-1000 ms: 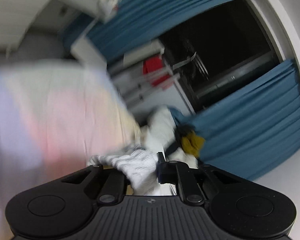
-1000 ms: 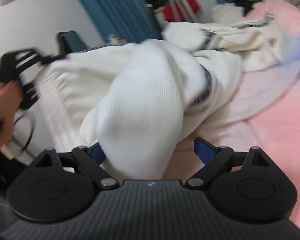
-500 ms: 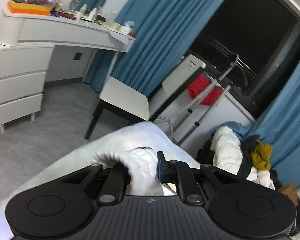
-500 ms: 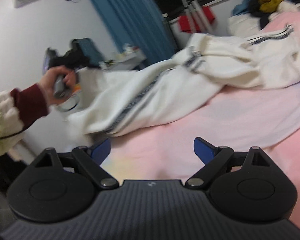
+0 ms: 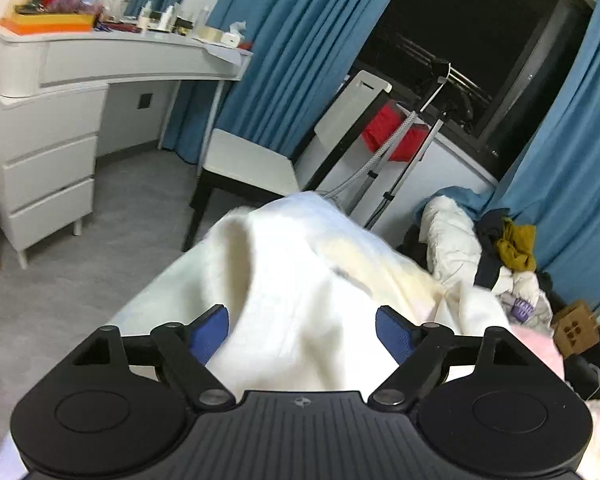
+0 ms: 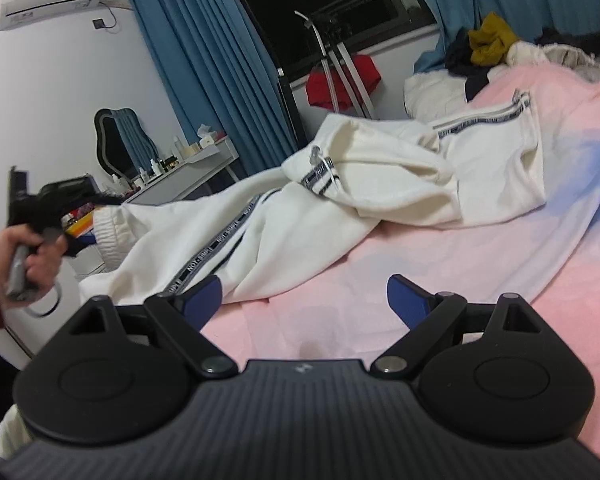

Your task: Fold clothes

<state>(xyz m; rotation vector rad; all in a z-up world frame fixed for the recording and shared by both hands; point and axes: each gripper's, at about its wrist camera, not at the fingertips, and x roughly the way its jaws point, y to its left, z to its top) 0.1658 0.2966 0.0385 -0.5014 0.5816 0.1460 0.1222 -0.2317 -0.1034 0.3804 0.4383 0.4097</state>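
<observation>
The white trousers [image 6: 340, 184] lie rumpled and stretched across the pink bed [image 6: 440, 280], not yet a neat fold. My left tongs [image 5: 302, 330] and right tongs [image 6: 304, 298] both gape, gripping nothing; smoothing and folding remain.

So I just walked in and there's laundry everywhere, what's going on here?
A person is folding clothes on a bed with a pink sheet, holding a two-finger gripper in each hand. White track pants with striped side tape lie stretched but rumpled across the sheet. The left gripper is open over the white fabric, gripping nothing. The right gripper is open too, above the sheet beside one pant leg. No fold is made yet.
</observation>
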